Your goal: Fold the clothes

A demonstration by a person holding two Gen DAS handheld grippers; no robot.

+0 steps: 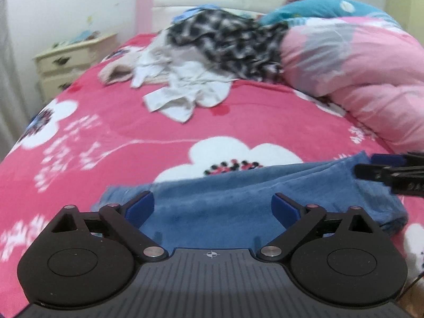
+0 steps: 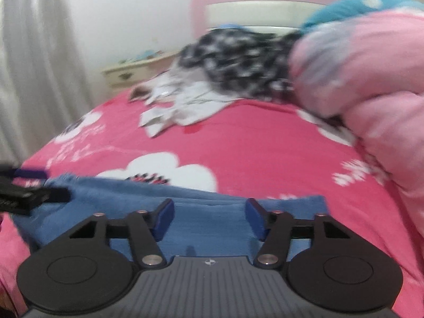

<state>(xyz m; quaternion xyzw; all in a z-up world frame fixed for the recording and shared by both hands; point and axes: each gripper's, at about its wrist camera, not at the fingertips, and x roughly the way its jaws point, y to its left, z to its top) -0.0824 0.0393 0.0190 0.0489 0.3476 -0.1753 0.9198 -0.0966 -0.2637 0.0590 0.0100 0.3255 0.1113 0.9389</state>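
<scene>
Blue garment (image 1: 238,198) lies on the pink bedspread (image 1: 251,122) — both grippers' fingers (image 1: 141,208) (image 2: 165,218) apart, no legible writing.

Left gripper (image 1: 213,208): black linkage arms, round black side discs, silver pivot pins, blue finger pads (image 1: 140,208), ribbed grey body (small crosshair mark at centre). Right gripper (image 2: 209,218): identical black, grey, blue build.

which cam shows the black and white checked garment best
The left wrist view: the black and white checked garment is fairly sharp there, heaped against the pink quilt. The right wrist view shows the same heap, smeared by motion blur.
</scene>
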